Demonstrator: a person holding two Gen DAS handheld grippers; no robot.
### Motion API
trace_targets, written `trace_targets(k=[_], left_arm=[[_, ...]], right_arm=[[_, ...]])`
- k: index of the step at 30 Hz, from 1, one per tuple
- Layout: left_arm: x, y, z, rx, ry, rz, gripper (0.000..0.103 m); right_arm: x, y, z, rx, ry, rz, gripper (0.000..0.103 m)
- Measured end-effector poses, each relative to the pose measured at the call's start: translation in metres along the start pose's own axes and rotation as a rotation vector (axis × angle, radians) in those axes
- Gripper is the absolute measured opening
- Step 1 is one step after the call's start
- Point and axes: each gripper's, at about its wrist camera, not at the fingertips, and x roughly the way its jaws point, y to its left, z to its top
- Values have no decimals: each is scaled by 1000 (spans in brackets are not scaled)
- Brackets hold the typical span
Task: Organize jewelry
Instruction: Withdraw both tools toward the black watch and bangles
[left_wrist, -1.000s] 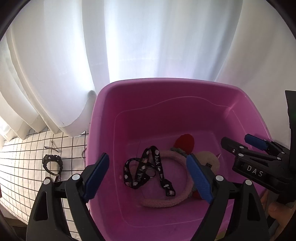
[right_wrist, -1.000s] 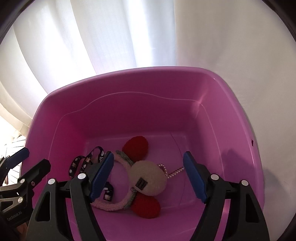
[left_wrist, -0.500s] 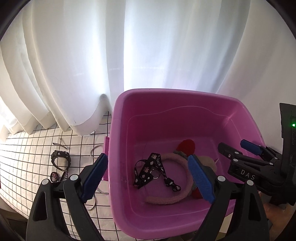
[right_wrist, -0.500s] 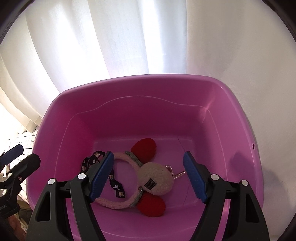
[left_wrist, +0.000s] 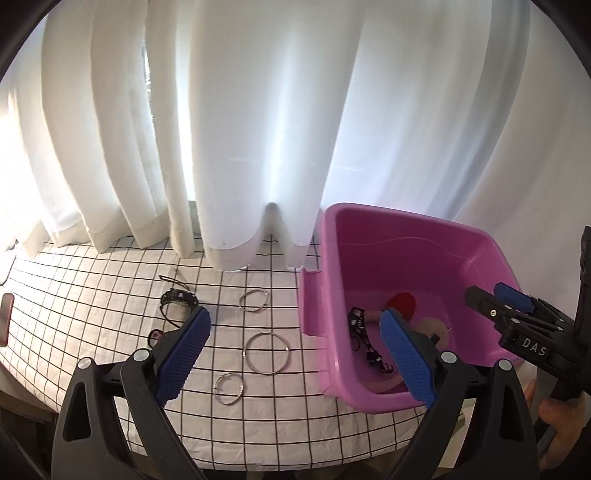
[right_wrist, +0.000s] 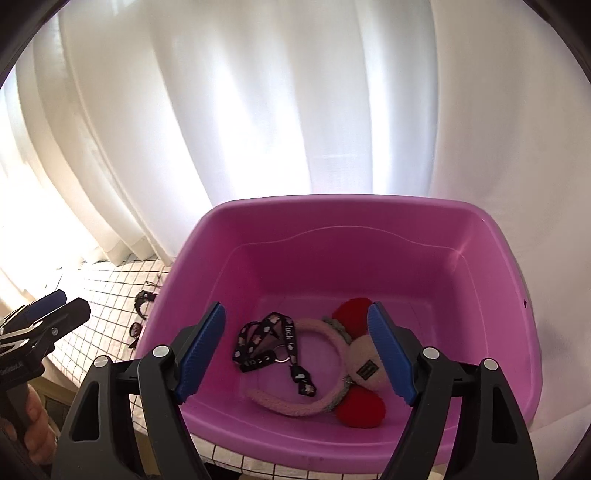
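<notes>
- Our left gripper (left_wrist: 295, 354) hangs above the checked tabletop (left_wrist: 110, 280) with its fingers (left_wrist: 183, 350) wide apart and opening; they grip nothing.
- Between those fingers, on the cloth below, we see three metal rings: a large ring (left_wrist: 267, 349), a small ring (left_wrist: 229, 388) nearer the fingers, and a far ring (left_wrist: 253, 301) beyond.
- A dark bracelet (left_wrist: 177, 299) lies just beyond the left finger.
- Our right gripper (right_wrist: 295, 354) hangs over the pink tub (right_wrist: 258, 236), its fingers (right_wrist: 388, 350) apart, opening and empty.
- Below them, on the tub floor, lie a black lanyard (right_wrist: 269, 341) and a plush headband (right_wrist: 332, 376) with red pompoms, touching each other.
</notes>
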Motion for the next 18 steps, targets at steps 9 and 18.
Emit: trace_targets(k=[9,18], left_arm=[[-21,109,-39,-116,16,193,93],[-3,197,-59,-148,64,231,93]], right_arm=[[-6,68,-22,-104,-8,139,76],[3,143,-57,-133,22,187,76]])
